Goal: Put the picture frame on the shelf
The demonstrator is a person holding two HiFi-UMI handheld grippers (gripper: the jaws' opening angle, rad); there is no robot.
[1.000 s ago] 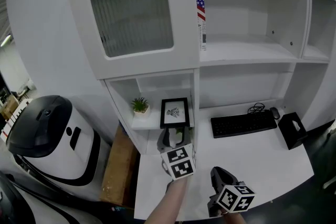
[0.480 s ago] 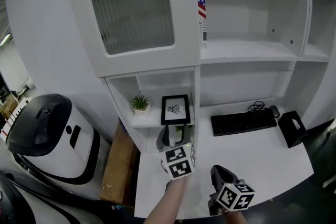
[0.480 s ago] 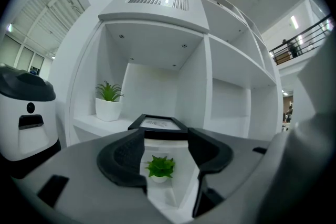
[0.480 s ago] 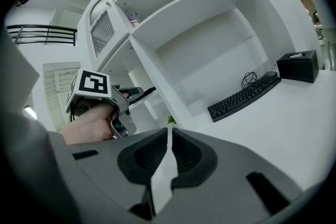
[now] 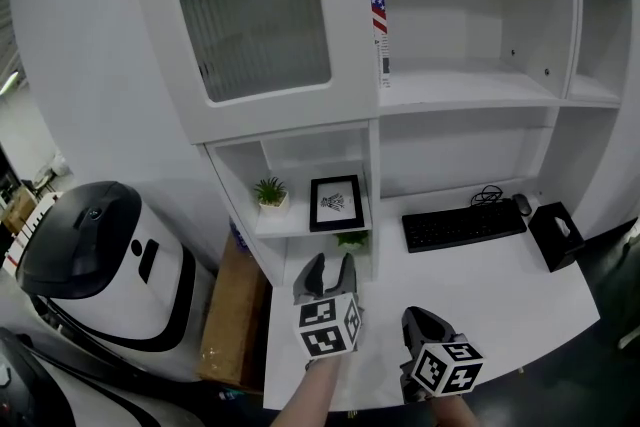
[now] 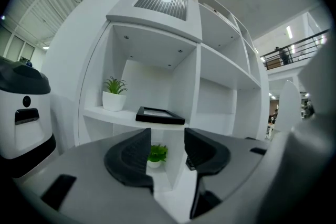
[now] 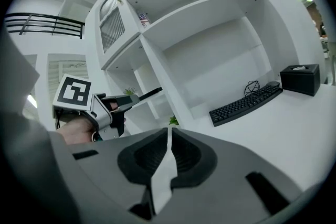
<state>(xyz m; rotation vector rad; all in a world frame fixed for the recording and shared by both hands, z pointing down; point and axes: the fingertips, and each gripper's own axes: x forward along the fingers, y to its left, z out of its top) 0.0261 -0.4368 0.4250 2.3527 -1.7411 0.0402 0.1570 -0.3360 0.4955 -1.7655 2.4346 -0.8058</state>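
Left claw [image 5: 327,261] withdrawn, jaws closing empty, frame [image 5: 336,202] seemingly flat beyond

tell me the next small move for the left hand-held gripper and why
Probably draw the left hand-held gripper back over the white desk: the black rectangular picture frame already sits on the white shelf, and its jaws, just now closing somewhat, stand apart with nothing between them.
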